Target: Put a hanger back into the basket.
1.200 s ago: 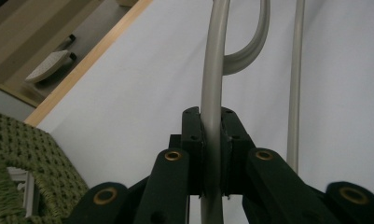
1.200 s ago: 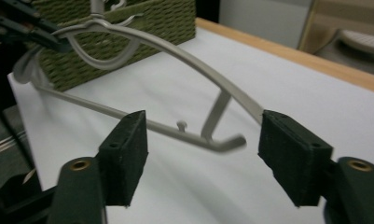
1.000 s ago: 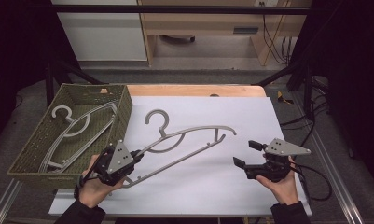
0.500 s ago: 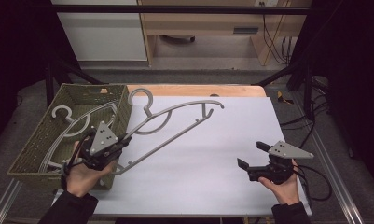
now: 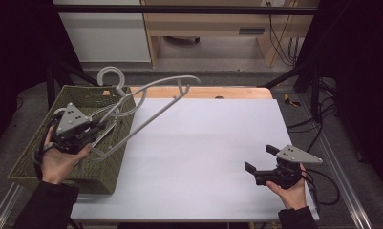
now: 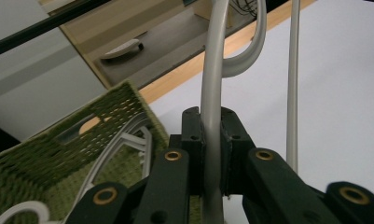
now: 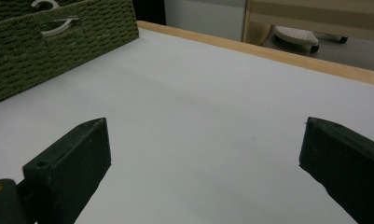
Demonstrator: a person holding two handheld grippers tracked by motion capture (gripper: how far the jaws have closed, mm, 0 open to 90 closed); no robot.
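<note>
Wicker fills the nine o'clock side of the white tabletop (image 5: 203, 143): an olive-green woven rectangular basket (image 5: 31, 157) with a pale grey plastic hanger (image 6: 124, 144) lying inside it. Above the basket, the left tongs (image 5: 91, 131) are clamped on a second grey plastic clothes hanger (image 5: 146, 107), gripping one of its arms. That hanger is lifted and tilted, its hook (image 5: 108, 76) raised toward eleven o'clock over the basket's far rim and its long bar reaching out over the tabletop toward twelve. At four o'clock, well apart from the hanger, the right tongs (image 5: 258, 160) hover with their jaws spread wide and nothing between them.
</note>
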